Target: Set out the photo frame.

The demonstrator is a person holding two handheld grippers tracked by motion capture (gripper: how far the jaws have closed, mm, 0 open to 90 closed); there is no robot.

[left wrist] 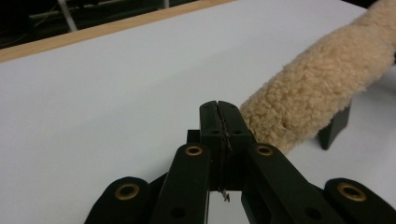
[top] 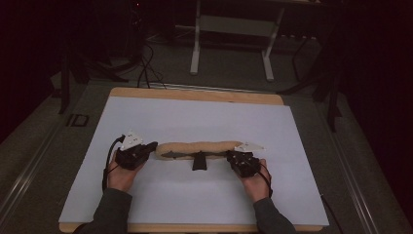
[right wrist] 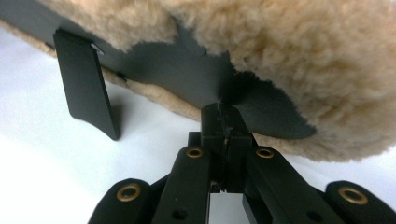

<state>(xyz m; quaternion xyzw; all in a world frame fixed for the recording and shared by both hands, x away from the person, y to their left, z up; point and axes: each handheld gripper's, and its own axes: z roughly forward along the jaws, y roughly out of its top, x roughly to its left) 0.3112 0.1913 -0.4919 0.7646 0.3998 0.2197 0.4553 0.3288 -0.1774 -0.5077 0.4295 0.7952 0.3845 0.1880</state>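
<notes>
High view shows us a long tan fleece-covered pad with a black underside and a short black strap (top: 198,149) lying across the middle of the frame on the white desk (top: 195,195), stretched between our two hands. The left hand-held gripper (top: 152,146) sits at the pad's left end and the right hand-held gripper (top: 229,156) at its lower right edge.

In the left gripper view the jaws stand pressed together with nothing between them, their tips just beside the fleece end (left wrist: 317,88). In the right gripper view the jaws are likewise closed on nothing, their tips against the black underside (right wrist: 196,79); we cannot tell whether they touch it.

We judge the main risk to be a miss: closed jaws can only nudge the pad, so a push from either end could slide or roll it across the smooth desk rather than take hold. The fleece is thick and springy, so a shallow bite might catch only pile and slip off.

The pad looks curly, cream-tan, and tube-like, with the black lining showing through ragged gaps and the strap (right wrist: 86,84) hanging down to the desk.
</notes>
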